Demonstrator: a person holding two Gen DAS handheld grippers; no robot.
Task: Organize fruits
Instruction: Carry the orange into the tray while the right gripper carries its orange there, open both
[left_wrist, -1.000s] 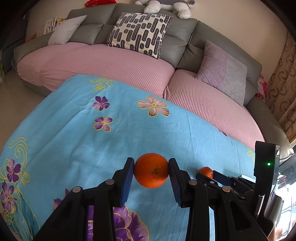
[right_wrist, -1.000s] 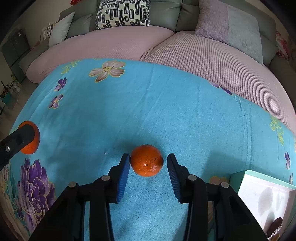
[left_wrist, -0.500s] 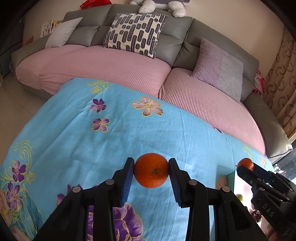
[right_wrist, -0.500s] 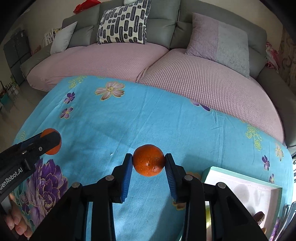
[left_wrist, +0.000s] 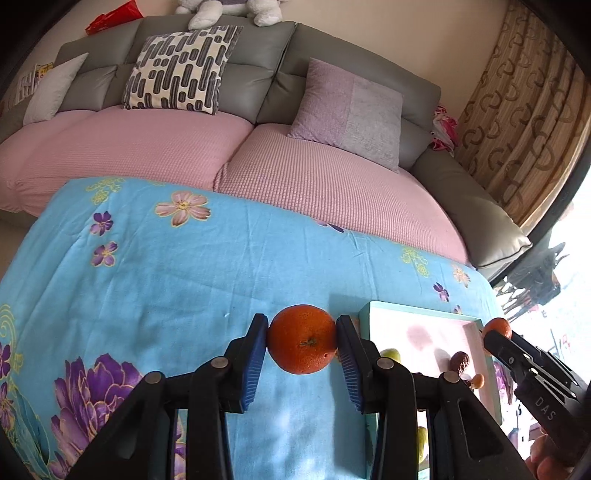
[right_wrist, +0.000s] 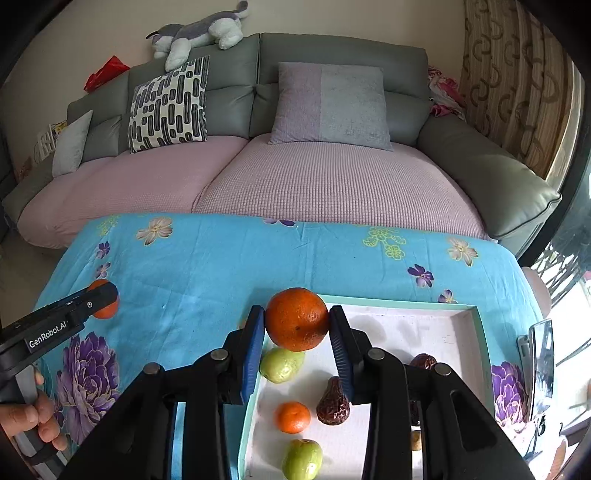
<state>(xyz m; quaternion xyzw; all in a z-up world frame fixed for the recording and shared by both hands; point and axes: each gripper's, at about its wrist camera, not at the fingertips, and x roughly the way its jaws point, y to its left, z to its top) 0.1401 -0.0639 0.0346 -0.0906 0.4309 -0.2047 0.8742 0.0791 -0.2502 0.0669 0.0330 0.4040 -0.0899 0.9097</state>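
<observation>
Left gripper (left_wrist: 301, 345): jaws clamped on an orange (left_wrist: 301, 339); both blue pads press its sides, stem end facing the camera.
Left orange, place: held above the blue floral cloth (left_wrist: 166, 280), just left of the tray's left rim.
Right gripper (right_wrist: 297, 334): jaws clamped on a second orange (right_wrist: 296, 318); pads touch it on both sides.
Right orange, place: held above the tray's far-left corner.
Tray (right_wrist: 402, 305): teal rim, white floor; sits on the cloth at its near right.
Tray contents (right wrist view): green fruit (right_wrist: 280, 364) near the left rim, partly behind the left pad; small orange (right_wrist: 291, 417) nearer; another green fruit (right_wrist: 302, 459) at the near edge; brown date (right_wrist: 333, 406) right of the small orange; a second date (right_wrist: 424, 361) partly hidden behind the right finger.
Cross-view: the left gripper shows at the left edge of the right wrist view, with fingers of the person's hand (right_wrist: 35, 419) on its grip; the right gripper shows at the right edge of the left wrist view, orange at its tip.
Background: pink-covered sofa (right_wrist: 332, 177) beyond the cloth's far edge, patterned cushion (right_wrist: 170, 107), plush toy (right_wrist: 199, 33) on the backrest, curtain (right_wrist: 517, 85) at far right.
</observation>
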